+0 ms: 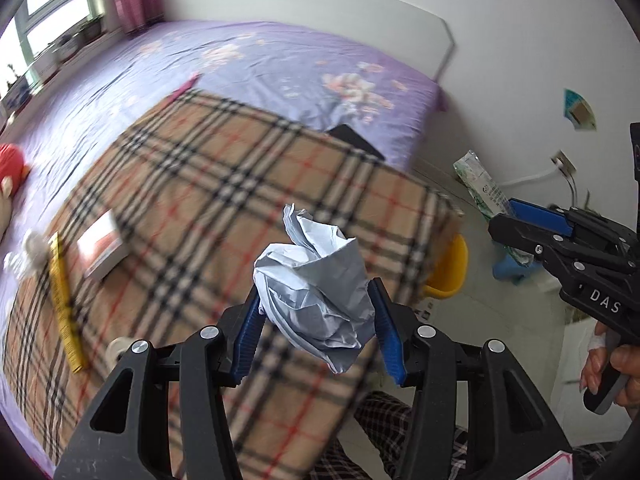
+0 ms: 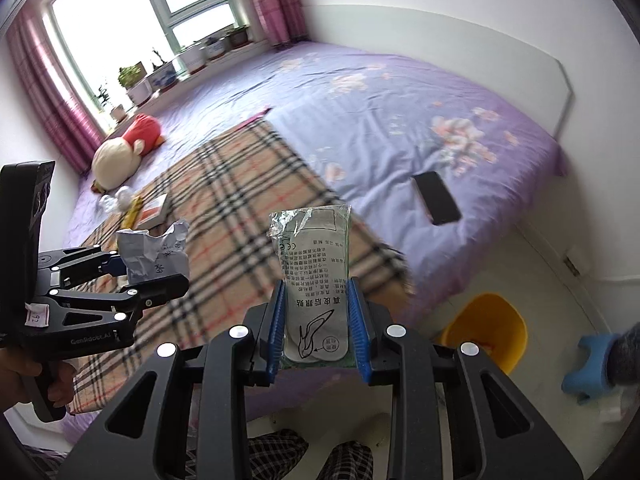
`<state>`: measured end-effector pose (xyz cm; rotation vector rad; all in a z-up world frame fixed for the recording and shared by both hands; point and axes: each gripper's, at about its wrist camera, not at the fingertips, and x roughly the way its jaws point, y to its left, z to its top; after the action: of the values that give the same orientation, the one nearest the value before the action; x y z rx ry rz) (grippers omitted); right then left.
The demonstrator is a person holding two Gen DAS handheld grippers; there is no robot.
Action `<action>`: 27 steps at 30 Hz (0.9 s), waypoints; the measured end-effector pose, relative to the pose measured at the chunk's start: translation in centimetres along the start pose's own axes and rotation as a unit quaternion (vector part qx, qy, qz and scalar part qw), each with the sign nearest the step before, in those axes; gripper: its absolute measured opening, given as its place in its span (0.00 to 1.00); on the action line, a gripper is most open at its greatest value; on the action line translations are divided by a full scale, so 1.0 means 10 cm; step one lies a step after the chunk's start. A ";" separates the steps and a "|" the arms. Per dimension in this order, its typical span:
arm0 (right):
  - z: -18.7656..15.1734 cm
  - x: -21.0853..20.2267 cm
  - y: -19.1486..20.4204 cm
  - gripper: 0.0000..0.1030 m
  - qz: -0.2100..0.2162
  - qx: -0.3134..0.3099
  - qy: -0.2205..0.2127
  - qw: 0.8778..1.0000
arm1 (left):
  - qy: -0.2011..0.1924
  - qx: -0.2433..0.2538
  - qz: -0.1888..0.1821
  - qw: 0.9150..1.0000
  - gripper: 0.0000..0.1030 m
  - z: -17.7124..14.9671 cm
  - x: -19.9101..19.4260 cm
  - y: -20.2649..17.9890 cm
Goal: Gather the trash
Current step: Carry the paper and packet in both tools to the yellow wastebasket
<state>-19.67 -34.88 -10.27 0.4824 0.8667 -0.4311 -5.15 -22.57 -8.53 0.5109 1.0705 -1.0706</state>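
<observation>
Crumpled grey paper (image 1: pixel 320 292) pinched in the left gripper (image 1: pixel 318 330) above the plaid blanket (image 1: pixel 208 184), plastic insole packet (image 2: pixel 314 280) clamped upright in the right gripper (image 2: pixel 318 330): carry both right to the yellow bin (image 2: pixel 486 330) on the floor, keep squeezing, release only over its mouth.

The blanket (image 1: pixel 224 184) was blurred in the left wrist view, and so was the box (image 1: pixel 102 246) on it. The red toy (image 1: pixel 10 164) was cut by the left edge there. The phone (image 1: pixel 356 140) showed only in part behind the blanket's far edge. The bin (image 1: pixel 450 266) was half hidden by the blanket corner. In the right wrist view the print on the packet (image 2: pixel 312 264) was too small to read, and the stool (image 2: pixel 588 368) was partly covered by a grey blurred thing at the right edge.
</observation>
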 end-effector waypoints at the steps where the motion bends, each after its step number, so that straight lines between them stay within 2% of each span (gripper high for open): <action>1: -0.03 -0.04 -0.12 0.31 -0.008 0.010 -0.002 1.000 | 0.001 0.013 -0.006 1.000 0.50 0.04 0.03 -0.12; 8: -0.28 -0.28 -0.83 0.31 -0.057 0.084 -0.014 0.995 | 0.018 0.092 -0.051 0.994 0.50 0.21 0.29 -0.83; 15: -0.59 -0.28 -1.49 0.31 -0.088 0.143 -0.005 0.986 | 0.057 0.172 -0.092 0.979 0.50 0.36 0.75 -1.57; 22: -0.85 0.06 -2.17 0.31 -0.097 0.179 0.028 0.979 | 0.094 0.237 -0.103 0.962 0.50 0.46 1.43 -2.18; 27: -0.96 0.43 -2.57 0.31 -0.091 0.188 0.052 0.977 | 0.125 0.250 -0.098 0.955 0.51 0.51 2.02 -2.45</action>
<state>-37.05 -51.00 -24.83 0.7818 0.9375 -0.7510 -23.11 -46.24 -20.79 0.9813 1.0829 -1.4943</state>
